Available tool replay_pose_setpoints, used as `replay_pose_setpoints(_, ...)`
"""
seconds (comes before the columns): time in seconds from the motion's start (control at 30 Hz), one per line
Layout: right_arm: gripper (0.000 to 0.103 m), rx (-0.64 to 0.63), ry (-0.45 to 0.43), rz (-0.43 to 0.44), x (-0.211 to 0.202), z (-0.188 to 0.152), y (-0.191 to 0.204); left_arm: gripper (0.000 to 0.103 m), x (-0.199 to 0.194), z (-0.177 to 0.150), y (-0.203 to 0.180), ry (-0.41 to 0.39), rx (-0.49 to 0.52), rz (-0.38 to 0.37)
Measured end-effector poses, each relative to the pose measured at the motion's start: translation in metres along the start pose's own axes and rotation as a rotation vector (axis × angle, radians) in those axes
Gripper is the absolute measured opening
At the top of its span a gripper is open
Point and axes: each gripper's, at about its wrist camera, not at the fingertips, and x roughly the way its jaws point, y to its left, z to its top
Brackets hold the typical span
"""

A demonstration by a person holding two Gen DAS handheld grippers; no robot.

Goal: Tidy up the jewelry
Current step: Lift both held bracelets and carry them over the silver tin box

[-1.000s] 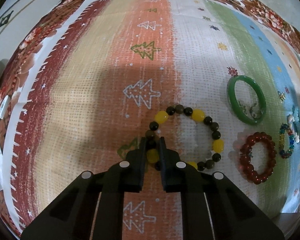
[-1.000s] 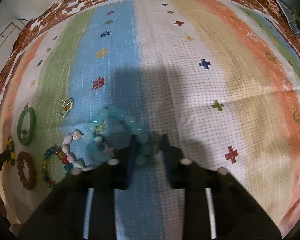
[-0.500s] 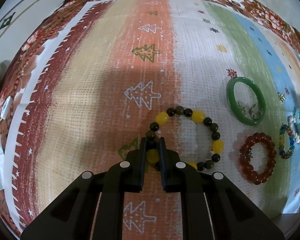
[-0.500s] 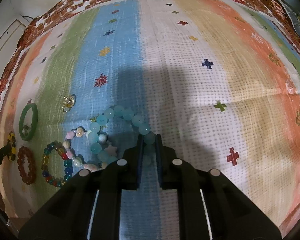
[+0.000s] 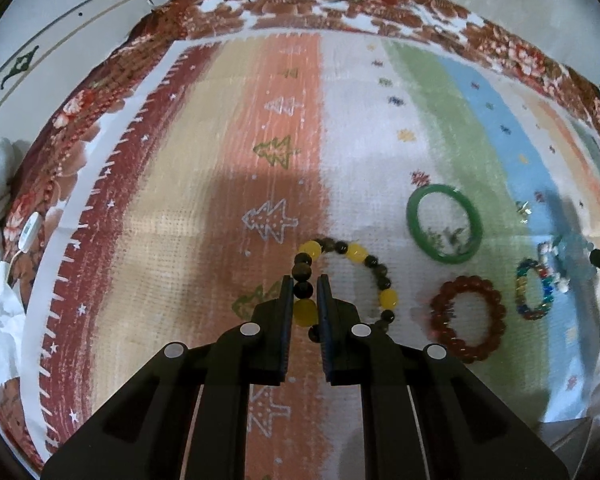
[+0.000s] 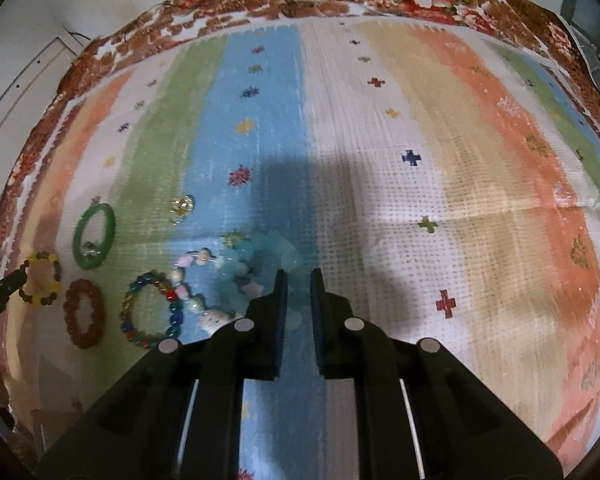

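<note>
We find the left gripper (image 5: 305, 294) clenched on the yellow-and-dark bead bracelet (image 5: 356, 254), and the right gripper (image 6: 299, 289) clenched on the blurred pale blue bead bracelet (image 6: 260, 252), above the striped cloth (image 6: 420, 160).

striped cloth (image 5: 188, 208): coarse woven textile, matt
green bangle (image 5: 444, 222): smooth, glossy, stone-like
yellow-and-dark bead bracelet (image 5: 356, 254): polished, shiny beads
red bead bracelet (image 5: 466, 318): glossy, translucent
gripper fingers (image 5: 286, 300): matt black plastic

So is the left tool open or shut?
Shut. The left tool pinches the yellow and brown bracelet between its fingers.
</note>
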Motion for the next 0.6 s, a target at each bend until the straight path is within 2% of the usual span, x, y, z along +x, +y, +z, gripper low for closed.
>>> replay_pose_setpoints(0.13,0.013,-0.049,-0.042,-0.022,-0.017,-0.004,0.011,0.011,-0.014,0.001,-0.003,-0.031,-0.005,-0.010)
replay_pose_setpoints(0.37,0.013,-0.074,-0.058,0.028,-0.042,-0.013,0.027,0.011,-0.036,-0.004,-0.013,-0.078,0.018,-0.021)
replay_pose_setpoints(0.6,0.013,-0.112,-0.105,0.028,-0.067,-0.021,0.042,0.011,-0.067,-0.009,-0.017,-0.153,0.002,-0.025)
